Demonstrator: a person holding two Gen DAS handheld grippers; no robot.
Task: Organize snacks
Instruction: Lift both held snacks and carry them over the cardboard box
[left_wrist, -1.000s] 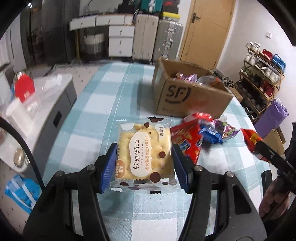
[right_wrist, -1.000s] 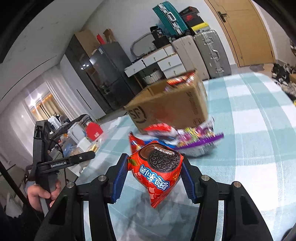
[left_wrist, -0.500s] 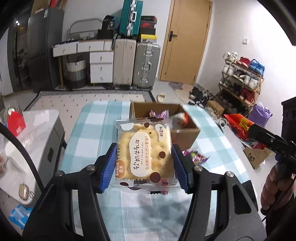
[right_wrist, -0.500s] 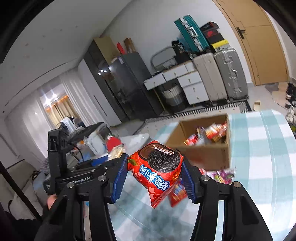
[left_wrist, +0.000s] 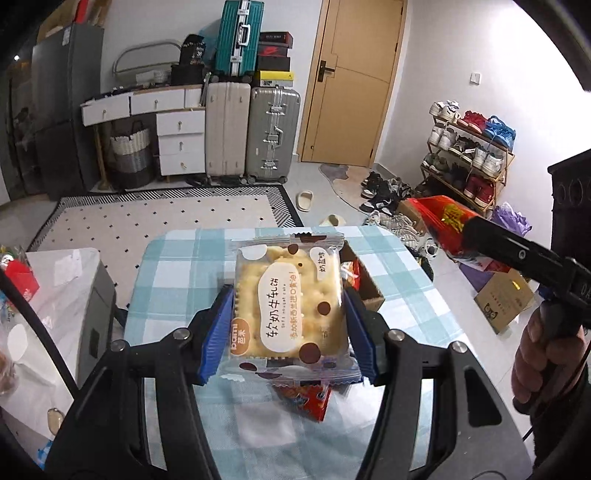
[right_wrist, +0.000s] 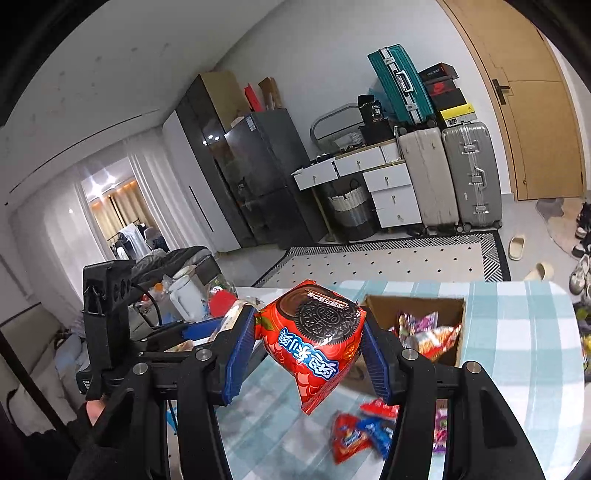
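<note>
My left gripper (left_wrist: 288, 332) is shut on a clear packet of yellow nougat crackers (left_wrist: 288, 306), held high over the checked table (left_wrist: 177, 273). My right gripper (right_wrist: 308, 354) is shut on a red Oreo packet (right_wrist: 314, 339), also raised above the table; it shows at the right in the left wrist view (left_wrist: 448, 221). The open cardboard box (right_wrist: 413, 306) with several snacks inside lies below and beyond both packets. In the left wrist view the cracker packet hides most of the box (left_wrist: 364, 284).
Loose red and blue snack packets (right_wrist: 354, 432) lie on the table near the box. A low white side table (left_wrist: 48, 295) with clutter stands left of the table. Suitcases (left_wrist: 273, 136), drawers and a shoe rack (left_wrist: 469, 155) line the room beyond.
Both grippers have risen with their packets and now look down on the table and into the box from higher up. Both stay shut.
</note>
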